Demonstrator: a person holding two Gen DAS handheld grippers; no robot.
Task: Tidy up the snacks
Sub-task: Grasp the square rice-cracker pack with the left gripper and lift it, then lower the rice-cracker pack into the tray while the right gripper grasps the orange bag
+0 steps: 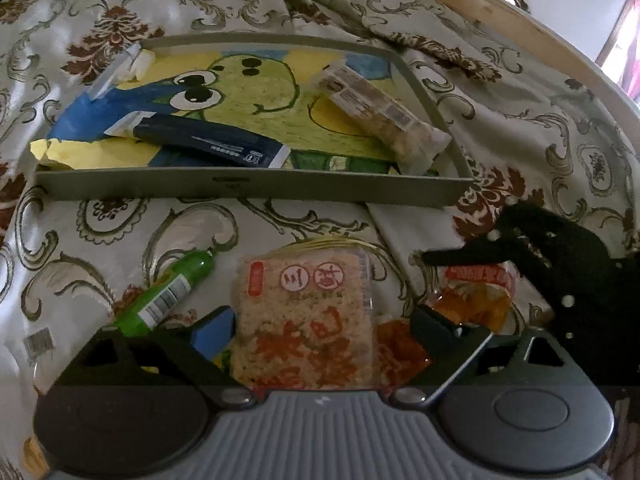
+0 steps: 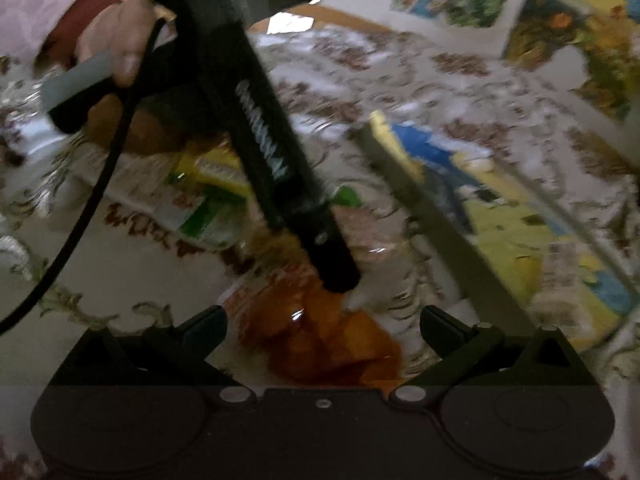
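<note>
- The tray (image 1: 248, 190), grey-rimmed and lined with a cartoon frog picture, sits toward the far side of the patterned tablecloth (image 1: 120, 224).
- Inside it, a dark blue snack stick (image 1: 200, 142) lies along the near rim, a pale oat bar (image 1: 380, 110) lies slanted by the right rim, and a small clear wrapper (image 1: 116, 68) rests at the far left corner.
- In front of the tray's near rim lie the loose snacks: a rice cracker pack (image 1: 304, 320) with red lettering, a green tube (image 1: 168, 296) to its left, and an orange candy bag (image 1: 476, 296) to its right.
- The left gripper (image 1: 320, 328) has its fingers spread wide on either side of the rice cracker pack, not pressing it; its blue-padded left fingertip (image 1: 212, 326) sits just beside the pack's edge.
- The right gripper (image 2: 322, 320) is also spread wide, the orange candy bag (image 2: 328, 344) lying between its fingers on the cloth.
- In the right wrist view, which is blurred, the left gripper's black body (image 2: 256, 132) crosses the frame diagonally, held by the person's left hand (image 2: 116, 36), and covers part of the snack pile.
- The tray (image 2: 440, 224) shows to the right there, its near rim running slantwise.
</note>
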